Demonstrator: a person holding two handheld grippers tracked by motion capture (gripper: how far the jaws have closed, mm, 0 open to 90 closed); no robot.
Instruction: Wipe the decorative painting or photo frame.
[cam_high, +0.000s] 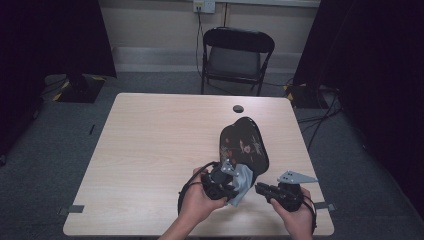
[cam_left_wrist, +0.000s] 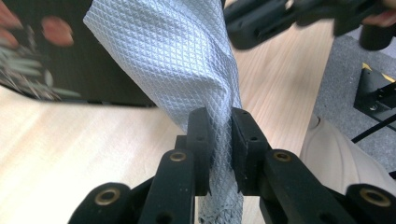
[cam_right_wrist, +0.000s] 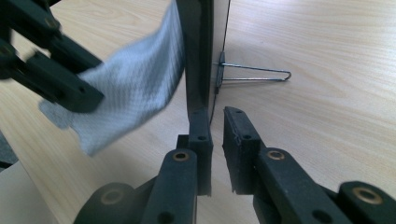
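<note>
A black oval panel (cam_high: 245, 142) with a flower pattern stands tilted on the table (cam_high: 150, 150); in the right gripper view a wire stand (cam_right_wrist: 257, 74) props its back. My left gripper (cam_high: 227, 187) is shut on a grey waffle-weave cloth (cam_high: 243, 182), which hangs against the panel's lower front. The left gripper view has the cloth (cam_left_wrist: 173, 56) pinched between the jaws of my left gripper (cam_left_wrist: 223, 114), beside the panel (cam_left_wrist: 70, 70). My right gripper (cam_high: 260, 188) is at the panel's lower right. Its jaws (cam_right_wrist: 215, 112) are shut on the panel's thin edge (cam_right_wrist: 198, 56).
A black folding chair (cam_high: 235, 55) stands behind the table's far edge. A round cable hole (cam_high: 238, 108) lies near the far edge, just behind the panel. Bare wood spreads across the table's left half. Dark curtains flank the room.
</note>
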